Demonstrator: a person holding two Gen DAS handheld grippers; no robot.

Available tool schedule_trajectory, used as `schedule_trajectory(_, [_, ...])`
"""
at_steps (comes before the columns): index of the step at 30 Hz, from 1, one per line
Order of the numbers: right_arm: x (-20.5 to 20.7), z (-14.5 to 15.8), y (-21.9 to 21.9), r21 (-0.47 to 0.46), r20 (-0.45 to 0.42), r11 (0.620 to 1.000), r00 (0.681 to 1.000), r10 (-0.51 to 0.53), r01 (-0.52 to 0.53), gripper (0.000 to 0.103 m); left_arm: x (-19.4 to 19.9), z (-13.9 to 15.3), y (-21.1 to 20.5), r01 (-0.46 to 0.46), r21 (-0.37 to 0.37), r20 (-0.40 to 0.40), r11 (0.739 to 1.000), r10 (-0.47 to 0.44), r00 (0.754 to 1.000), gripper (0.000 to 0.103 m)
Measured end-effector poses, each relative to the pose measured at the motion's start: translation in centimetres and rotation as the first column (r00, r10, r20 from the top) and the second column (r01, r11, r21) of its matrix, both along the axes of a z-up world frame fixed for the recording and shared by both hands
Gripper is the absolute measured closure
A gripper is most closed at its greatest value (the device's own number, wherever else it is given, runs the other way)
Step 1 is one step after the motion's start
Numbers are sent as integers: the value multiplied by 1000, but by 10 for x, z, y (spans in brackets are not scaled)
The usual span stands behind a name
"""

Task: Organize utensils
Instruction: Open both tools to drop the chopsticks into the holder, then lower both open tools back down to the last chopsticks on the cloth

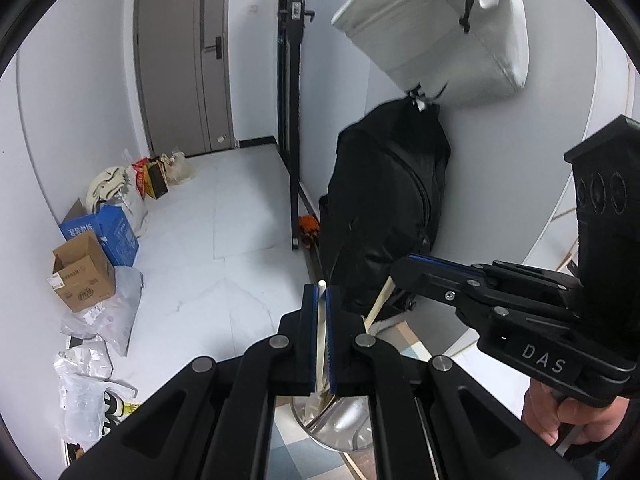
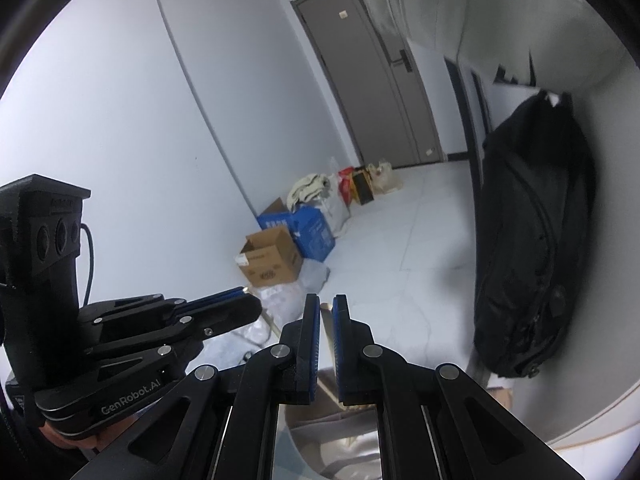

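- The left gripper (image 1: 322, 334) pinches a pale chopstick (image 1: 321, 336) between its blue-padded jaws, the stick standing nearly upright with its lower end down in a shiny metal cup (image 1: 340, 424) just below.
- The right gripper (image 2: 326, 350) has its jaws drawn close with a narrow gap between them; a pale sliver shows in that gap in the right wrist view, but whether the pads grip it cannot be told.
- In the left wrist view a second chopstick (image 1: 380, 304) slants up from the cup toward the right gripper's fingertips (image 1: 404, 270), so that tool may be holding it.
- The step in hand looks like dropping chopsticks into the cup; the work seems partway through, with at least two sticks at the cup.
- The next move, by this reading, calls for lowering each stick straight into the cup and parting the jaws without tipping the vessel, which stands near the edge of the table (image 1: 400, 338).
- Lettering reads "DAS" on the right gripper's body in the left wrist view, and "GenRobot.AI" on the left gripper's body in the right wrist view.
- Beyond, a black backpack (image 1: 384, 208) leans on the wall under a grey pouch (image 1: 436, 24).
- On the floor, a blue carton (image 1: 106, 232) bears Chinese print too small to read, beside an open cardboard box (image 1: 82, 272).
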State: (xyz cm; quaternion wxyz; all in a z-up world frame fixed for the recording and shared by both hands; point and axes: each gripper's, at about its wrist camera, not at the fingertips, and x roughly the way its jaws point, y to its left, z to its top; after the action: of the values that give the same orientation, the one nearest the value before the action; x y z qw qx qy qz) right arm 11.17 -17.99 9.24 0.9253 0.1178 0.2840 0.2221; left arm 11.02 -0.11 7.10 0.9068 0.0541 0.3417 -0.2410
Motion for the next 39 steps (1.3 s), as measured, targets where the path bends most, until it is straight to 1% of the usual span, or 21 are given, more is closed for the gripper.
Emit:
schedule_trajectory(3, [4,-10,2,3,-26,1000,1000,15,-15,97,6,-9,1,25,-21,-45,999,-26,999,103])
schedule_trajectory(4, [6,-15,2,11,-41,1000,999,23,-23,94,8,-11,1,33,-38,-63,999,-35,997,103])
schedule_trajectory(5, [8,-19,2,19,-53,999,998,28,-27,94,12,-15,3,34,-60,-89,998,-39,995,103])
schedule_trajectory(8, [13,-29,-6,71,-109,997,994,27,-19,94,21,-24,10,17,-92,-141,996,-30,990,101])
schedule_trajectory(10, [13,-33,-16,105,-127,995,992,10,3,93,26,-28,18,-5,-128,-193,992,-20,981,90])
schedule_trajectory(11, [12,-34,-23,124,-132,992,991,7,10,92,27,-29,21,-15,-139,-198,990,-13,980,79])
schedule_trajectory(12, [11,-34,-26,130,-133,991,991,-2,20,88,26,-28,27,-38,-148,-194,988,9,981,68])
schedule_trajectory(13, [8,-35,-31,130,-134,991,991,-18,36,85,23,-27,29,-51,-155,-185,987,21,983,65])
schedule_trajectory(15, [2,-36,-39,131,-135,990,990,-35,53,84,17,-23,34,-70,-168,-165,983,42,985,61])
schedule_trajectory(17, [-2,-39,-44,121,-145,990,988,-49,67,80,11,-21,37,-103,-160,-150,982,79,986,58])
schedule_trajectory(19, [-7,-40,-46,118,-151,990,987,-57,76,72,6,-21,38,-126,-153,-141,980,104,984,53])
schedule_trajectory(20, [-10,-41,-47,118,-152,990,987,-60,78,70,2,-22,38,-138,-146,-139,980,118,983,49])
schedule_trajectory(22, [-15,-42,-48,114,-155,990,986,-69,88,57,-5,-26,37,-153,-130,-138,980,135,981,48])
schedule_trajectory(25, [-27,-40,-52,116,-154,989,986,-71,90,56,-20,-32,38,-185,-115,-124,976,170,977,48])
schedule_trajectory(28, [-39,-40,-50,99,-151,991,986,-76,92,54,-31,-37,40,-220,-101,-125,970,207,970,47])
schedule_trajectory(29, [-43,-40,-50,96,-151,991,986,-76,91,53,-31,-39,42,-229,-100,-130,968,215,968,44])
schedule_trajectory(30, [-46,-41,-50,94,-150,991,986,-77,92,52,-36,-43,41,-240,-90,-139,967,226,964,38])
schedule_trajectory(33, [-56,-44,-50,89,-152,992,985,-80,94,50,-47,-55,41,-260,-80,-155,962,245,957,37])
schedule_trajectory(35, [-63,-47,-49,78,-151,992,985,-82,95,49,-51,-63,40,-264,-63,-175,962,250,952,37])
schedule_trajectory(37, [-71,-52,-50,66,-149,993,985,-86,97,46,-55,-76,40,-274,-38,-210,961,261,942,35])
schedule_trajectory(39, [-78,-58,-50,56,-153,994,984,-89,98,44,-59,-89,39,-286,-26,-248,958,271,930,27])
